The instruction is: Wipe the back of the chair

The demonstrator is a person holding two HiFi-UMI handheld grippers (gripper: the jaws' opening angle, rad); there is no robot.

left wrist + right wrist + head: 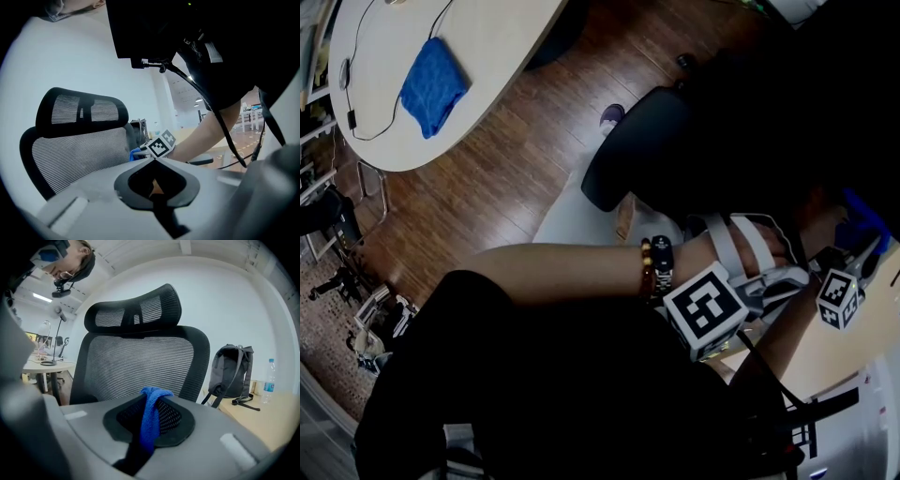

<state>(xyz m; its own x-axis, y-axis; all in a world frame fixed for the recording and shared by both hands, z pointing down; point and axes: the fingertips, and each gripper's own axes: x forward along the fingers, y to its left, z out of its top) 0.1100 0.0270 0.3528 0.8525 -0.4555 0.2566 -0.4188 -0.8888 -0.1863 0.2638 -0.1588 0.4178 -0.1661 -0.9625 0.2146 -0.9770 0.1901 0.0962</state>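
**Chair.** The chair (140, 366) stands upright in front of the right tool, its mesh back and headrest filling the right gripper view. It probably has a rolling or swivel base, though no view shows one. Wiping pressure may therefore turn the chair or push it away, so that the stroke loses contact. The mesh yields, so a hard press can stretch it without cleaning it.

**Tabletop and backpack.** A backpack (232, 373) and a water bottle (270, 376) stand on the tabletop (262, 413) just beside the chair. A wide stroke past the frame edge could strike either one, and the bottle would tip easily.

**Blue cloth.** The blue cloth (151, 416) hangs as a narrow folded strip from the tool. Only a small part of it is presented, so the hard tool tips may scrape the mesh. The weave could also snag the cloth and drag it out. Contact with the chair back cannot be confirmed.

**Right tool.** The right tool (150, 397) is clamped on the blue cloth. The bite looks shallow, so sideways drag may loosen it.

**Left tool.** The left tool (153, 160) has its jaws together on nothing and is held off the chair. Because it does not brace the frame, nothing opposes the push.
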